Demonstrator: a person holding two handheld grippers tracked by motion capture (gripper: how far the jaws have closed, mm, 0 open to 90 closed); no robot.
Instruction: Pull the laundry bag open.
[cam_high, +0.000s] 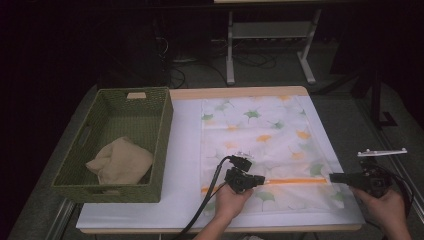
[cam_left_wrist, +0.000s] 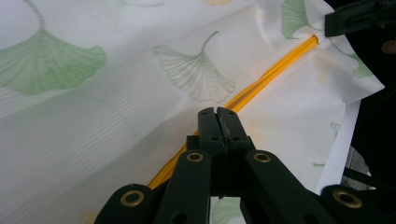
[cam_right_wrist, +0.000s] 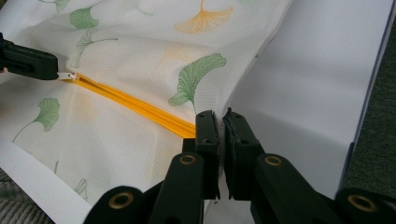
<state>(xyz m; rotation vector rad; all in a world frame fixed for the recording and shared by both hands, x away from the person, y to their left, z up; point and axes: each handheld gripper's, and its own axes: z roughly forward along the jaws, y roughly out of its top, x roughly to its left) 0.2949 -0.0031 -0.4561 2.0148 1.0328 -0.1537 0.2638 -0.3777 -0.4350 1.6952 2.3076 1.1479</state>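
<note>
Now the left gripper (cam_left_wrist: 219, 114) is pinching the orange zipper's (cam_high: 295, 181) small pull, while the right gripper (cam_right_wrist: 220, 122) clamps the side edge of the white mesh bag with ginkgo-leaf print (cam_high: 260, 135) stretched flat between them.

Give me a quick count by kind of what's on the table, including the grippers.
Leaf-print zip bags: 1
Green woven baskets: 1
Beige cloths in the basket: 1
Grippers: 2, left gripper, right gripper
Total: 5
</note>
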